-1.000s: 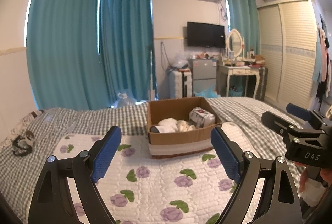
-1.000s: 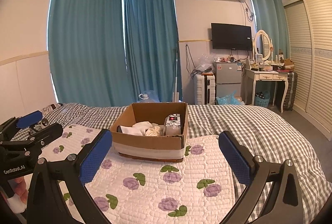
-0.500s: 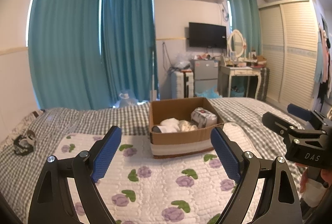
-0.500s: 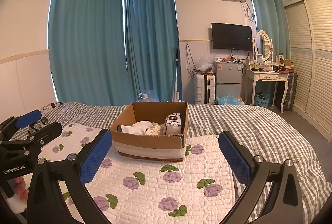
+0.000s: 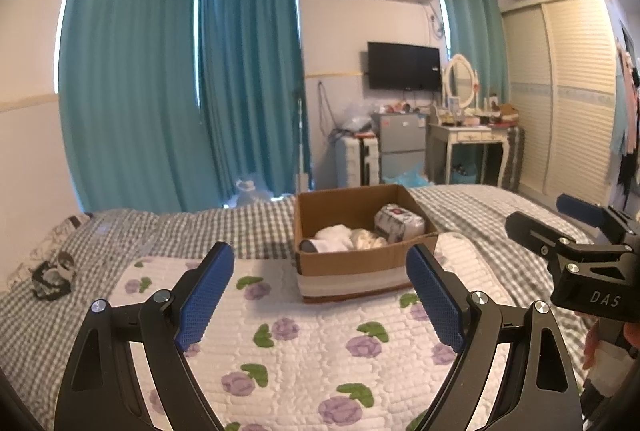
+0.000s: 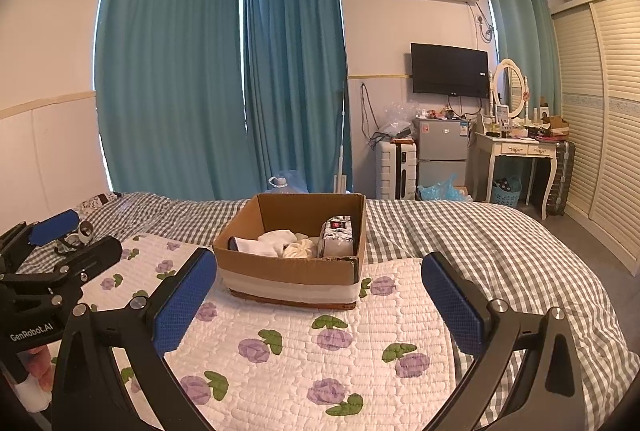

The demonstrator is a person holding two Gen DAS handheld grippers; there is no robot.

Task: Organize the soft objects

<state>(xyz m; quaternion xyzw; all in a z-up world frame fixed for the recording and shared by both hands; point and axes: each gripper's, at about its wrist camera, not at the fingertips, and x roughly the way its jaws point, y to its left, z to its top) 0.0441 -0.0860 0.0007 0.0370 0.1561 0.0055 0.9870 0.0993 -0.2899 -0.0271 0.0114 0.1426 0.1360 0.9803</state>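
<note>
A brown cardboard box [image 5: 362,265] [image 6: 292,275] stands on a white quilt with purple flowers [image 5: 304,347] [image 6: 332,343] on the bed. Inside lie white soft cloths [image 5: 334,237] [image 6: 276,241], a cream bundle [image 6: 302,249] and a patterned grey packet [image 5: 400,223] [image 6: 338,235]. My left gripper [image 5: 320,295] is open and empty, held above the quilt short of the box. My right gripper [image 6: 320,295] is open and empty, also short of the box. Each gripper shows at the edge of the other's view.
A small black and white object [image 5: 52,273] [image 6: 78,231] lies on the checked bedspread at the left. Beyond the bed stand teal curtains [image 6: 224,83], a suitcase [image 6: 396,169], a small fridge [image 6: 440,151], a dressing table [image 6: 516,151] and a wardrobe [image 6: 600,127].
Both views drift slightly; the box sits a touch further right in the left wrist view. Both grippers stay open and empty.
</note>
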